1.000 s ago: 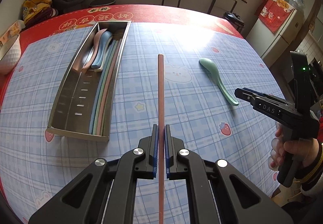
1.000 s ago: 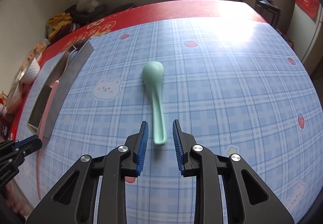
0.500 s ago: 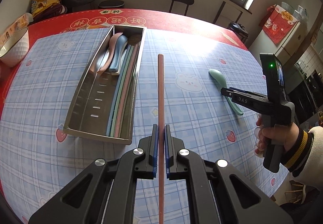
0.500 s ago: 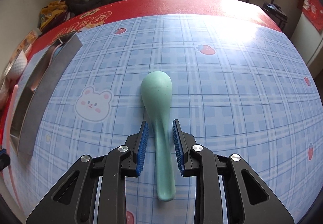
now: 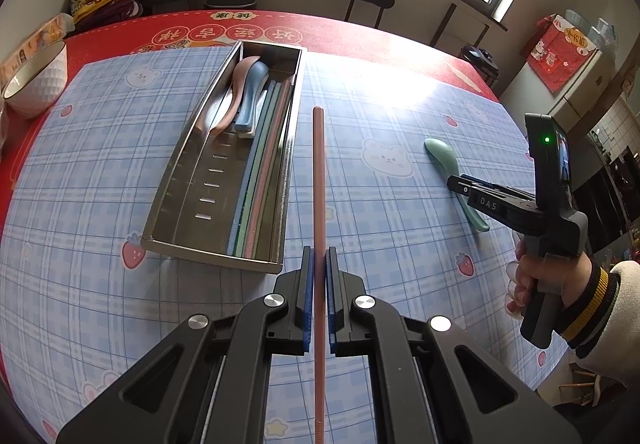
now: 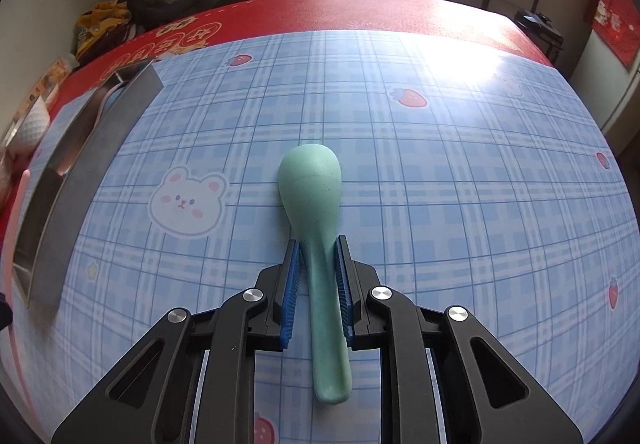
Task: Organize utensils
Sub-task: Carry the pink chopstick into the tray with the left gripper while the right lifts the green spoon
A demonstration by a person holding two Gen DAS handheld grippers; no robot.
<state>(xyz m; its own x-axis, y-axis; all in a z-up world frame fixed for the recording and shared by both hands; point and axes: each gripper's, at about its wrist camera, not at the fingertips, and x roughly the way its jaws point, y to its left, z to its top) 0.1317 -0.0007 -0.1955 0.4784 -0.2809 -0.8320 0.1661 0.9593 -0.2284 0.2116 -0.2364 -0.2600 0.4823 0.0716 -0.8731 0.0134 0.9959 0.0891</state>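
A slim pink chopstick [image 5: 319, 179], matte and straight, is clamped between the ribbed blue pads of the left gripper [image 5: 319, 264] and is held out over the tablecloth [image 5: 380, 211], just right of the steel tray [image 5: 224, 258]. The tray is a long rectangular trough of brushed metal with slotted holes in its floor; rounded pink and blue spoons [image 5: 246, 93] lie at its far end and thin pastel chopsticks [image 5: 262, 159] along its right wall.

The jaws of the right gripper [image 6: 317, 240] are closing around the neck of a speckled mint-green spoon [image 6: 314, 195], which lies flat on the glossy blue plaid cloth, bowl away; whether the pads already press on it cannot be told. A dimpled white bowl [image 5: 38, 81] stands far left.
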